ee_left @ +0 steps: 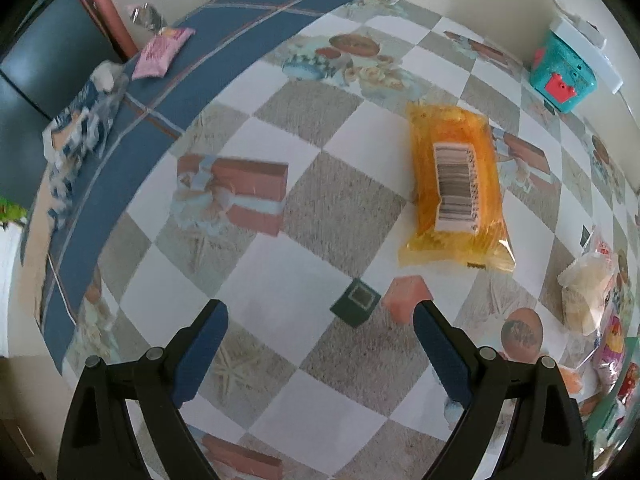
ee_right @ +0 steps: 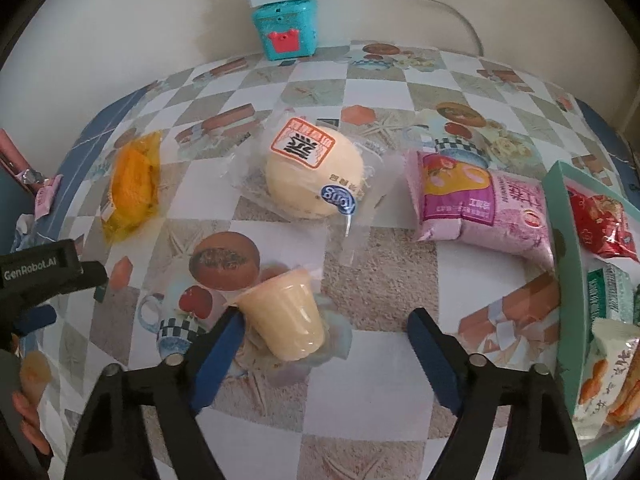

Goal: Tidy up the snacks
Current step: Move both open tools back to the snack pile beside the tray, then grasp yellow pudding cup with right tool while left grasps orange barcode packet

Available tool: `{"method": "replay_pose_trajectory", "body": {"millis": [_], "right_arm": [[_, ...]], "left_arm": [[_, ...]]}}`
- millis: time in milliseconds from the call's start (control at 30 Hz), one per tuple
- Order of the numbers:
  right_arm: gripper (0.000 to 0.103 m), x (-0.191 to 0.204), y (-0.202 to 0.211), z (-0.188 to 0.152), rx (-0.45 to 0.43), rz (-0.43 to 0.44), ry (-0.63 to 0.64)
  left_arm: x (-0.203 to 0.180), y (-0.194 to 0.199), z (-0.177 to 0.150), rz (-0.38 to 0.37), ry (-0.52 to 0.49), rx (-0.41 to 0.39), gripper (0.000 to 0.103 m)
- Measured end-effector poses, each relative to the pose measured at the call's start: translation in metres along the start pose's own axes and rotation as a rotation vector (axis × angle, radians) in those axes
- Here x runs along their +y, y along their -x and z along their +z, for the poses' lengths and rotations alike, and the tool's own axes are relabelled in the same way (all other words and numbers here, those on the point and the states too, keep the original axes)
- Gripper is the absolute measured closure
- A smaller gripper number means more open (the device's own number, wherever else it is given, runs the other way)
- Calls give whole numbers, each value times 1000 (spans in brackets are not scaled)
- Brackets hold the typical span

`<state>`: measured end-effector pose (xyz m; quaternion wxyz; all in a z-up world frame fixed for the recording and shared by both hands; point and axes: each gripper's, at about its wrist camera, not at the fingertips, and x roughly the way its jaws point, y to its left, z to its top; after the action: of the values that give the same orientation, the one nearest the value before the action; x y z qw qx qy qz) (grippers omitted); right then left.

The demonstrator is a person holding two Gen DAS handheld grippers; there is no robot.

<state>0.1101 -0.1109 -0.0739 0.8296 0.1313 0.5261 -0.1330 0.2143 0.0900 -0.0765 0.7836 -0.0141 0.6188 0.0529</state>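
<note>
The right gripper (ee_right: 322,322) stood spread around the small pale-yellow plastic pudding cup (ee_right: 284,316) lying tipped on the checkered tablecloth (ee_right: 380,280), not yet pinching. Centring the cup before squeezing gently appeared advisable. The left gripper (ee_left: 320,320) hung spread, empty.

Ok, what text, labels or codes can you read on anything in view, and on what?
"GenRobot.AI": left gripper body, right wrist view.
"Suoy", as it reads: blue round sticker on the wrapped bun.
Barcode, digits blurred: orange snack packet.
Chinese print on bun label, pink packet and tray snacks: unreadable.
</note>
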Motion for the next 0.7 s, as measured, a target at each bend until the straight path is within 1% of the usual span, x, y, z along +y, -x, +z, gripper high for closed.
{"method": "replay_pose_trajectory", "body": {"millis": [33, 67, 167, 200, 267, 333, 367, 433, 500, 533, 700], "right_arm": [[23, 1, 0, 1, -3, 0, 3], [27, 2, 0, 1, -8, 1, 6], [32, 4, 1, 4, -23, 23, 4], [36, 5, 2, 5, -31, 30, 8], [37, 6, 2, 7, -41, 34, 11], [45, 6, 2, 9, -46, 38, 9], [51, 6, 2, 9, -49, 42, 8], [52, 5, 0, 11, -46, 50, 6], [55, 4, -2, 13, -51, 48, 10], [55, 3, -3, 15, -55, 48, 9], [56, 5, -5, 19, -70, 50, 30]], "left_arm": [[-1, 2, 1, -3, -2, -13, 9], [-2, 4, 4, -13, 1, -27, 9], [-2, 10, 11, -53, 18, -64, 9], [-1, 11, 12, -62, 25, -76, 9], [0, 12, 17, -77, 44, -98, 9], [0, 9, 19, -98, 61, -120, 9], [0, 9, 20, -109, 67, -133, 9], [0, 11, 22, -126, 74, -159, 9], [0, 12, 26, -144, 80, -185, 9], [-3, 10, 28, -162, 81, -199, 9], [-19, 6, 33, -237, 66, -227, 9]]}}
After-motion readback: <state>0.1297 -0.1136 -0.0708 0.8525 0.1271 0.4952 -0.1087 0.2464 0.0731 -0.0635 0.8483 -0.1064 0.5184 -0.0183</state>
